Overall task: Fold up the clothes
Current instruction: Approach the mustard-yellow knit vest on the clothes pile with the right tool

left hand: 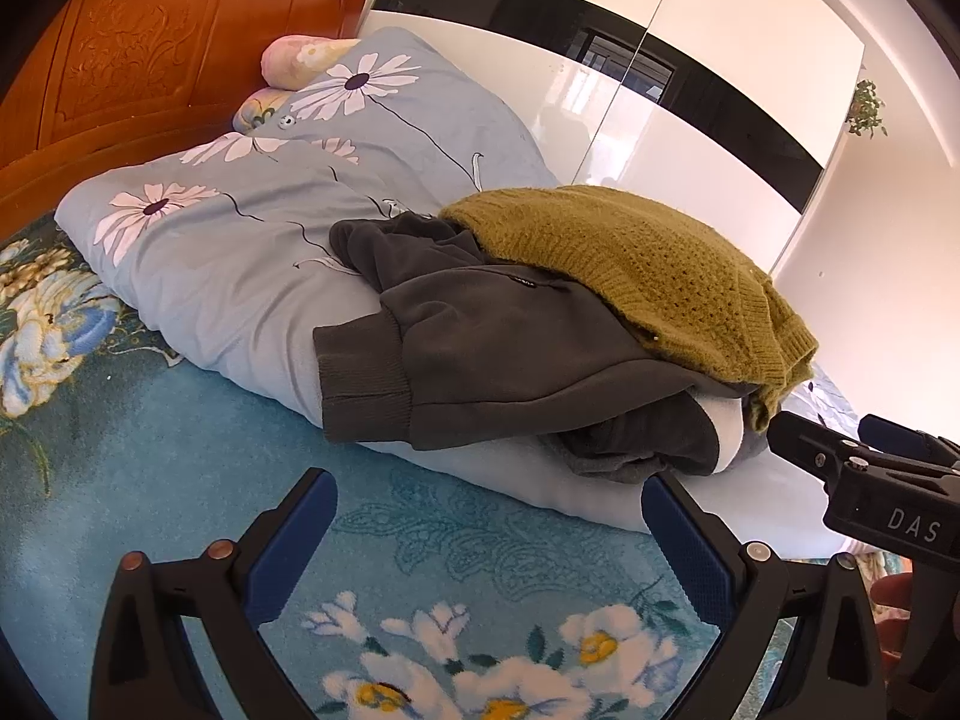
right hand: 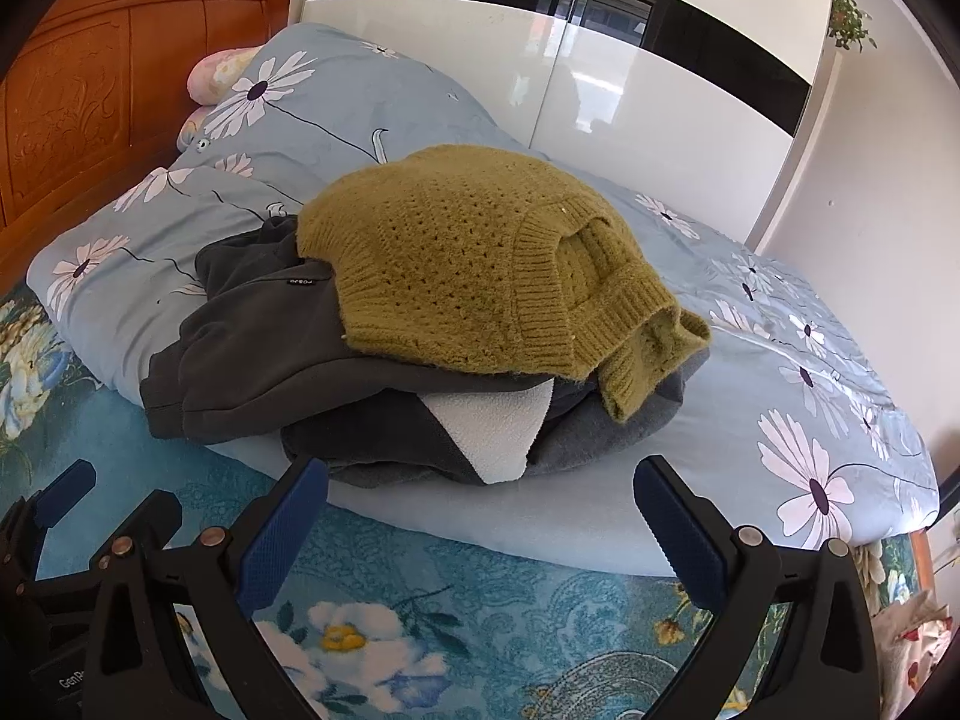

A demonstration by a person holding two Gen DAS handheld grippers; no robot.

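Observation:
An olive knitted sweater (left hand: 636, 264) (right hand: 480, 264) lies crumpled on top of a dark grey sweatshirt (left hand: 480, 360) (right hand: 264, 348) with a white fleece lining (right hand: 498, 426). Both rest on a folded pale blue quilt (left hand: 240, 252) (right hand: 780, 372) with daisy prints. My left gripper (left hand: 489, 534) hovers open over the teal blanket, just short of the pile. My right gripper (right hand: 480, 522) is open too, in front of the pile's near edge, and shows at the right edge of the left wrist view (left hand: 870, 468). Neither holds anything.
A teal floral blanket (left hand: 180, 450) (right hand: 480, 612) covers the bed. An orange wooden headboard (left hand: 132, 42) (right hand: 72, 90) stands at the left with pink pillows (left hand: 294, 60) by it. A glossy white and black wardrobe (left hand: 600, 90) (right hand: 600, 60) rises behind.

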